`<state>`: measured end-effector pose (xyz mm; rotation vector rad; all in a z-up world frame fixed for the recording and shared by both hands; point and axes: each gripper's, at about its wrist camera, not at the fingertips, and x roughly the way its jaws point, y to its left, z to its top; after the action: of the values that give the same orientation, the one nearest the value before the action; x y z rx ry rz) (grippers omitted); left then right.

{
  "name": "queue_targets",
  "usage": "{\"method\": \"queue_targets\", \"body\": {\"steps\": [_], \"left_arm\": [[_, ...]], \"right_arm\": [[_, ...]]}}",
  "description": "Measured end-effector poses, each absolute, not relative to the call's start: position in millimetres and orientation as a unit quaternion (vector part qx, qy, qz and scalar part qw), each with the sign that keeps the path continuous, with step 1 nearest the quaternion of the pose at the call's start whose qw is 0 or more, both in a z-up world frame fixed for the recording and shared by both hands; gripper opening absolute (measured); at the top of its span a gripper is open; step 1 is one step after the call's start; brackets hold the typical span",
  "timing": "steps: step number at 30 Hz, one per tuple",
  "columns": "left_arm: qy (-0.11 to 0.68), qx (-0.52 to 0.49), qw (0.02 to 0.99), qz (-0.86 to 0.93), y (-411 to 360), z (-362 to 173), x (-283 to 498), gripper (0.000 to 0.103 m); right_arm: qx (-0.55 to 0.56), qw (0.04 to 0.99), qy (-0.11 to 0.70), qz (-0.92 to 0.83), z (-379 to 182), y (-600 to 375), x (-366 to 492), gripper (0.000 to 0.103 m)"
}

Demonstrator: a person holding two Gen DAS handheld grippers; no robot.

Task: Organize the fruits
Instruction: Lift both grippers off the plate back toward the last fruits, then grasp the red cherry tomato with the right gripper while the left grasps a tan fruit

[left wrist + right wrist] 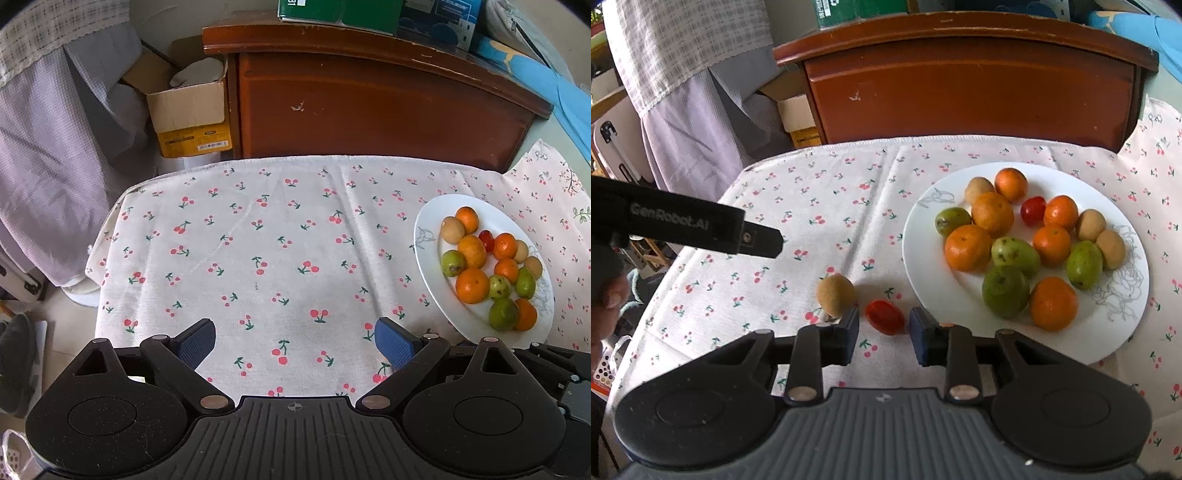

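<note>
The fruit is mostly heaped on the white plate [923, 236] at two o'clock from my right gripper [884, 332]: oranges, green fruits, tan ones and a cherry tomato [1032, 210]. A second red tomato [884, 316] lies on the cherry-print tablecloth [820, 206] between my right gripper's narrowed jaws, small gaps showing on both sides. A tan fruit [835, 295] sits at eleven o'clock, beside the left finger. My left gripper [294, 345] hangs spread wide over bare cloth, holding nothing.

Both wrist views angled down, close over tablecloth [280, 236]; shared: fruit plate [424, 236], wooden cabinet [960, 96].
</note>
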<state>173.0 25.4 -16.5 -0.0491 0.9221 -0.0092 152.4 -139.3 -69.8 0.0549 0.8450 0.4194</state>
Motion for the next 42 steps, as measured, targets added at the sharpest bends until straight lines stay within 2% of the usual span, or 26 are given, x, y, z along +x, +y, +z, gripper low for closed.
{"method": "queue_targets", "body": {"steps": [5, 7, 26, 29, 36, 40, 42], "left_arm": [[0.447, -0.020, 0.894, -0.008, 23, -19, 172, 0.094], [0.449, -0.020, 0.893, -0.009, 23, -21, 172, 0.094], [0.413, 0.047, 0.905, -0.095, -19, -35, 149, 0.092], [0.406, 0.052, 0.906, -0.111, -25, -38, 149, 0.082], [0.405, 0.045, 0.905, -0.123, -28, -46, 154, 0.052], [0.407, 0.050, 0.902, -0.132, -31, -50, 154, 0.043], [0.408, 0.054, 0.901, -0.136, -33, -52, 154, 0.043]], "right_arm": [[0.021, 0.893, 0.403, 0.202, -73, -136, 152, 0.029], [0.019, 0.893, 0.401, 0.202, -73, -135, 151, 0.023], [0.076, 0.890, 0.413, 0.177, -48, -189, 130, 0.022], [0.087, 0.891, 0.411, 0.172, -44, -196, 128, 0.022], [0.103, 0.892, 0.406, 0.169, -39, -203, 126, 0.022], [0.106, 0.892, 0.406, 0.170, -38, -203, 126, 0.022], [0.109, 0.891, 0.407, 0.170, -38, -204, 126, 0.022]]}}
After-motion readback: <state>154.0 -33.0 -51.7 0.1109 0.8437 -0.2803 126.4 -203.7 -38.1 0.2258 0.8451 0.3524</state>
